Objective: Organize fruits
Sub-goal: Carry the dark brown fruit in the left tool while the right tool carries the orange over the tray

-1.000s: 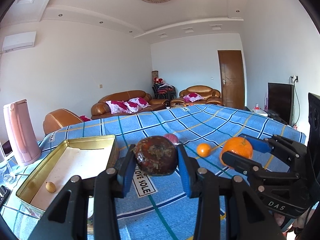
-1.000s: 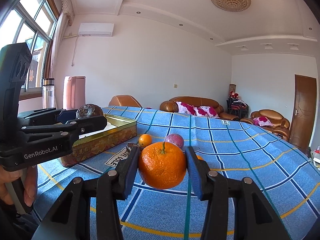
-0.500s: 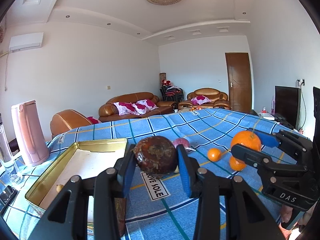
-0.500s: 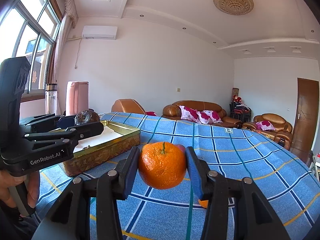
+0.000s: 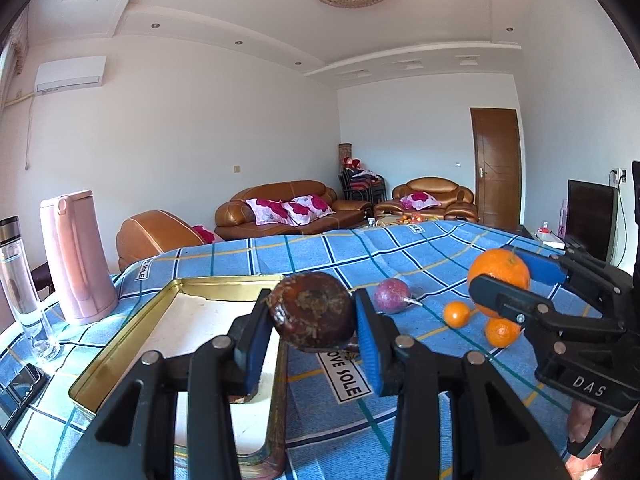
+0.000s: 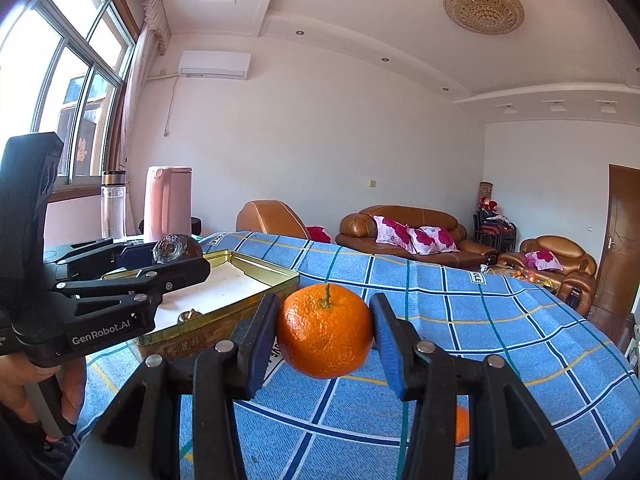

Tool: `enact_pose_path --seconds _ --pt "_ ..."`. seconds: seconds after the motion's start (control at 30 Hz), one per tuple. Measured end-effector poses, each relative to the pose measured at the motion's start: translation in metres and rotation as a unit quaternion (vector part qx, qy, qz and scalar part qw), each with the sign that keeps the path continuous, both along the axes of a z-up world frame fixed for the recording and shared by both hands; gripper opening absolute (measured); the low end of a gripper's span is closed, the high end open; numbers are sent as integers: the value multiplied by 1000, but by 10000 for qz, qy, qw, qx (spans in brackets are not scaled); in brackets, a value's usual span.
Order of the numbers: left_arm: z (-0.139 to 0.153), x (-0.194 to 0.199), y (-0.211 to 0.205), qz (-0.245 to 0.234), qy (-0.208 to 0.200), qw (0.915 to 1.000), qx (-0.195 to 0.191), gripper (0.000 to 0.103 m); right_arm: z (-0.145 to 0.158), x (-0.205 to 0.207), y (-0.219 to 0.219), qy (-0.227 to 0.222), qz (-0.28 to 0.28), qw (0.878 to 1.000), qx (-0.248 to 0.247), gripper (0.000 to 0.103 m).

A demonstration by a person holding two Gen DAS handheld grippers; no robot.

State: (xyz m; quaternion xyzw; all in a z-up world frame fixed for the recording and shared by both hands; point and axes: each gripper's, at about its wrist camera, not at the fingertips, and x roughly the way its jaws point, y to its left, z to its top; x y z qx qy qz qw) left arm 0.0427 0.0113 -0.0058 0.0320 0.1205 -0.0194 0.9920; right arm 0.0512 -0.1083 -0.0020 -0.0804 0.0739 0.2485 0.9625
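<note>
left gripper clenched on brown fruit, raised over gold tin near edge | right gripper clamping orange clear of tablecloth | readable: "GenRobot.AI", "DAS", "OVE SOLE" | purple fruit beyond

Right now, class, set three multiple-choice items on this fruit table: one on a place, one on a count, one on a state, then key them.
1. Where is the purple fruit?
A. in the tin
B. on the checked cloth
C. in a gripper

2. How many small oranges lie loose on the cloth in the left wrist view?
A. two
B. four
C. none

3. What is the right gripper doing?
A. hanging open
B. gripping the pink jug
C. holding the large orange off the cloth

Key: B, it lies on the cloth beside the gold tin; A, one and another; C, both pads press its sides.
</note>
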Motion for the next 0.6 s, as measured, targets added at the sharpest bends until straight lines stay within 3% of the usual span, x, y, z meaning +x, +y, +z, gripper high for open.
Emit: enact_pose_path --seconds 0.6 --pt "-1 12 51 545 314 9977 -259 41 14 28 54 210 513 9983 -160 48"
